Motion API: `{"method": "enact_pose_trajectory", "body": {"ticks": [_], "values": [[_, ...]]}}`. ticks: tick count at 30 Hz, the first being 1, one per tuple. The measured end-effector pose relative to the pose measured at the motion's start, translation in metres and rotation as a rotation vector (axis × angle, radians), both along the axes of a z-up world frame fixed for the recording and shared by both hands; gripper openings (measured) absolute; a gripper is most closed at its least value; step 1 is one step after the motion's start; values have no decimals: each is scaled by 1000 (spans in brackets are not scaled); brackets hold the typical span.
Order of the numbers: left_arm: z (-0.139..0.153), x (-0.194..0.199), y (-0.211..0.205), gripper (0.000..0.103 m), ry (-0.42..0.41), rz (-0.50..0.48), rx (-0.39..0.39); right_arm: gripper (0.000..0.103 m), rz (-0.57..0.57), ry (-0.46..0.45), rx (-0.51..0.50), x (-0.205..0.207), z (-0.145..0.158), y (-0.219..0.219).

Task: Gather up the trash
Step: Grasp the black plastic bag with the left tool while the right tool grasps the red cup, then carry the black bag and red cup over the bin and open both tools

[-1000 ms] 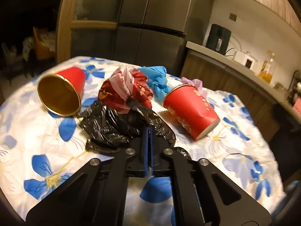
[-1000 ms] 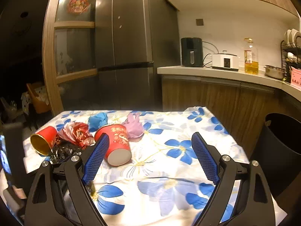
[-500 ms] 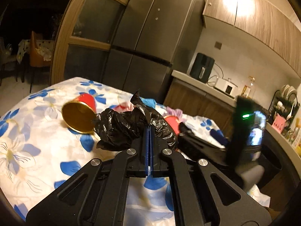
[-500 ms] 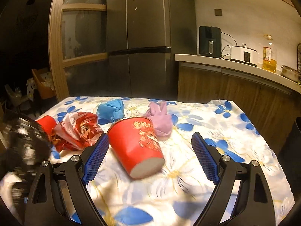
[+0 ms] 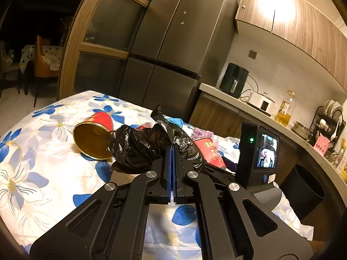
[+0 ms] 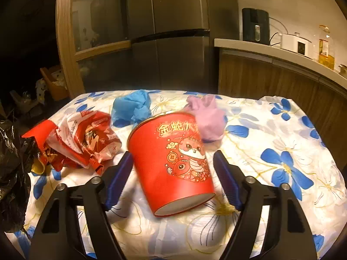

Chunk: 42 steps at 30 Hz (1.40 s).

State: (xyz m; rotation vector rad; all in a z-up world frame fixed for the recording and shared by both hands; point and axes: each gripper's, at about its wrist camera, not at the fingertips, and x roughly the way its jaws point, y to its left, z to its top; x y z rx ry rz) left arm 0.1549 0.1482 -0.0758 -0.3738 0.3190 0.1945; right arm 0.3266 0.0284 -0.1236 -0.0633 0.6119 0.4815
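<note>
The red paper cup (image 6: 173, 162) lies on its side on the floral tablecloth (image 6: 282, 130), base toward the camera, mouth away, its long axis running roughly along the fingers. The right gripper (image 6: 172, 171) straddles it; the jaws have just been closing, with gaps visible on both sides, nothing gripped. The left gripper (image 5: 172, 151), farther off, is clamped tight on the black trash bag (image 5: 138, 147). Only the right is placed to take this cup.
</note>
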Motion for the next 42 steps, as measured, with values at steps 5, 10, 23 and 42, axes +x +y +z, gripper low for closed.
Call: {"method": "enact_pose_trajectory", "body": {"ticks": [5, 10, 23, 42], "values": [[1, 0, 2, 0, 2, 7, -3, 63, 26, 19, 21, 0, -1, -2], [3, -1, 1, 0, 0, 9, 0, 61, 55, 21, 36, -7, 2, -4], [11, -3, -17, 0, -7, -9, 26, 60, 36, -70, 83, -61, 40, -49], [32, 36, -120, 0, 5, -177, 149, 60, -230, -163, 127, -105, 79, -193]]}}
